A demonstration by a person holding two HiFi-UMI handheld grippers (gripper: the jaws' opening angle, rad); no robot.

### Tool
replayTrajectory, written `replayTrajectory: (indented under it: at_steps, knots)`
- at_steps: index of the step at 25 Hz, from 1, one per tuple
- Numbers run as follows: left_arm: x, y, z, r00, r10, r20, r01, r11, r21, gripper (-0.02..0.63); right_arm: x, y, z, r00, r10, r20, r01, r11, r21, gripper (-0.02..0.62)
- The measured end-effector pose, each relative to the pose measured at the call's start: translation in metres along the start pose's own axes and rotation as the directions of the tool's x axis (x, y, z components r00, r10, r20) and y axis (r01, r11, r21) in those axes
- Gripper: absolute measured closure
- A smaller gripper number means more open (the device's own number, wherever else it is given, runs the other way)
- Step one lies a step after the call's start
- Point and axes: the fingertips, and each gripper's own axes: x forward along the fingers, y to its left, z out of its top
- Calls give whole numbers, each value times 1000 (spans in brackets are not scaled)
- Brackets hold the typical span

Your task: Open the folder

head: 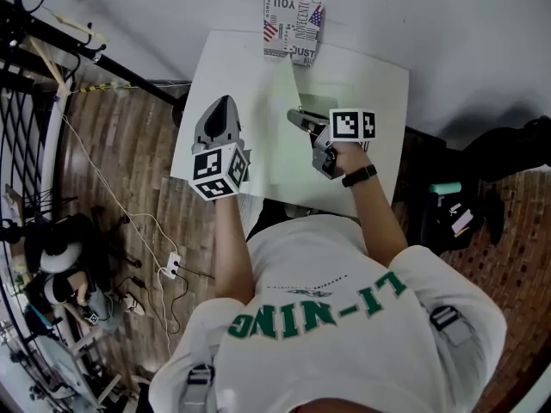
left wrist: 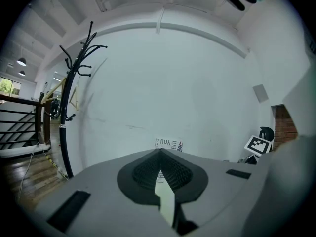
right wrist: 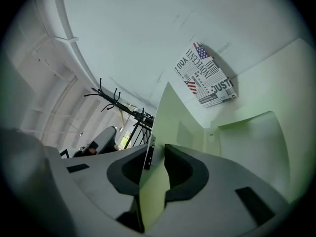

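Note:
A pale green folder [head: 331, 100] lies open on the white table [head: 383, 76], its inner pocket [right wrist: 256, 132] showing. Its cover [right wrist: 174, 113] stands nearly upright and runs between the jaws of my right gripper [head: 295, 117] [right wrist: 155, 154]. That gripper stands open: the sheet rests against the left pad and the right pad is off it. My left gripper [head: 222, 103] [left wrist: 160, 154] is over the left part of the table. Its jaws meet at the tip, with a thin pale green sheet [left wrist: 166, 201] pinched between them, apparently the cover's edge.
A box printed with newspaper text and flags [head: 293, 28] [right wrist: 207, 73] stands at the table's far edge against the white wall. A black coat rack [left wrist: 74, 83] is at the left, with cables on the wooden floor [head: 138, 144]. Dark gear [head: 456, 213] sits right of the table.

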Motion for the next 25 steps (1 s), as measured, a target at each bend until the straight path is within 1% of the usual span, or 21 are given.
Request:
replayTrajectory:
  at_steps: [4, 7, 13, 18, 25]
  knots:
    - [-7, 19, 0, 999, 35, 1, -35, 999, -1, 592, 20, 16, -1, 999, 50, 9, -50, 997, 55, 495]
    - [-14, 31, 3, 998, 56, 9, -56, 998, -4, 593, 31, 28, -2, 997, 78, 13, -79, 994, 70, 467]
    - [-25, 58, 6, 995, 101, 19, -100, 995, -14, 592, 55, 48, -7, 993, 110, -36, -110, 994, 16, 410]
    - [-31, 80, 9, 990, 140, 28, -139, 990, -26, 592, 80, 64, -16, 985, 150, -89, -151, 989, -4, 368]
    - [-43, 112, 8, 979, 200, 29, -199, 979, -40, 592, 119, 76, -32, 970, 179, -165, -182, 983, 0, 350]
